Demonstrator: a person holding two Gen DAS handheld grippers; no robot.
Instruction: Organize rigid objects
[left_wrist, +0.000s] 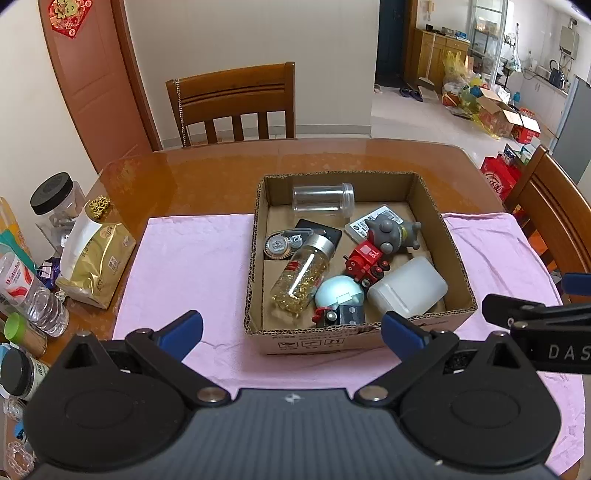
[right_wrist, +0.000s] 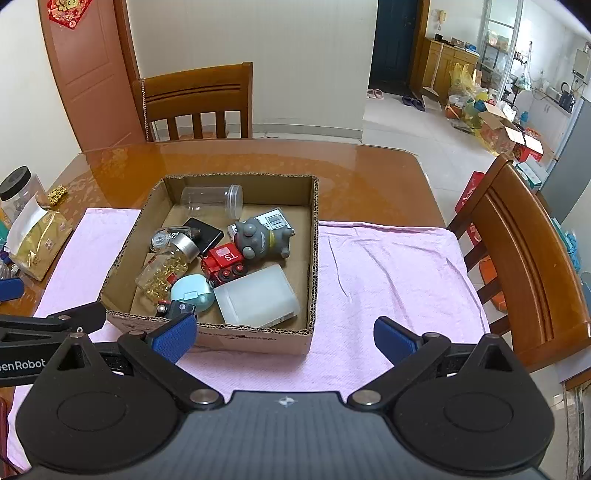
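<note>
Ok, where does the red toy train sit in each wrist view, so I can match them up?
Left wrist: red toy train lies right of centre, inside the cardboard box, below the grey figure.
Right wrist: red toy train lies left of centre, same box, beside the grey figure.
Shared landmark: the clear jar lying at the box's far wall.

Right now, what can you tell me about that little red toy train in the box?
The red toy train looks like hard painted wood or plastic, with dark wheels and a pale label on its cab. It lies tilted inside the cardboard box, near the middle. The grey cartoon figure leans on its cab end, and the white plastic container and pale blue round case press against its wheel end.
</note>
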